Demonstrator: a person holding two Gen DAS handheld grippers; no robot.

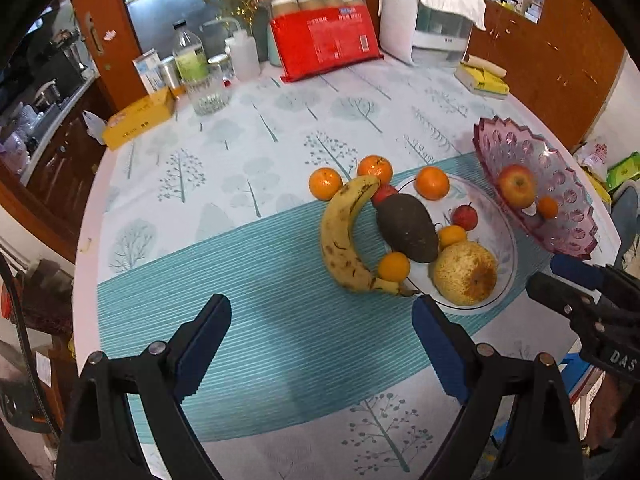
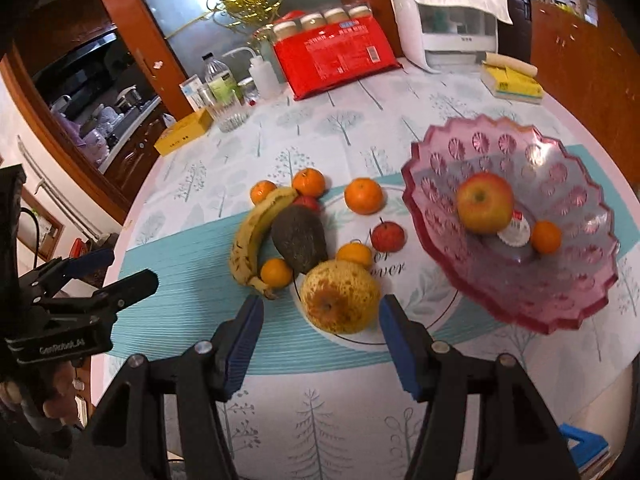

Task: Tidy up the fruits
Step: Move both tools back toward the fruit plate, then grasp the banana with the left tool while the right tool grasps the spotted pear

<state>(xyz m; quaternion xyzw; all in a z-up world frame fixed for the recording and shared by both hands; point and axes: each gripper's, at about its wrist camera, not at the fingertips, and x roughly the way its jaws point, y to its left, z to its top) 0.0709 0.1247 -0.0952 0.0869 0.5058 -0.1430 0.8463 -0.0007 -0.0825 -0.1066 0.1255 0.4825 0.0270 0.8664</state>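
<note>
Both tongs, left gripper point(image 1: 322, 340) and right gripper point(image 2: 320, 336), stand wide open and empty over free cloth; banana point(image 2: 256, 236) probably lies lengthwise, stem toward them.

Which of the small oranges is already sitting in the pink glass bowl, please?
The small orange beside the big apple is the only one inside the pink bowl. The other small oranges lie around the banana and avocado, on the plate or cloth.

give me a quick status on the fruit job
Left gripper open, empty. Right gripper open, lined up on the pear. Apple and one orange in the pink bowl. Nothing blocking.
</note>
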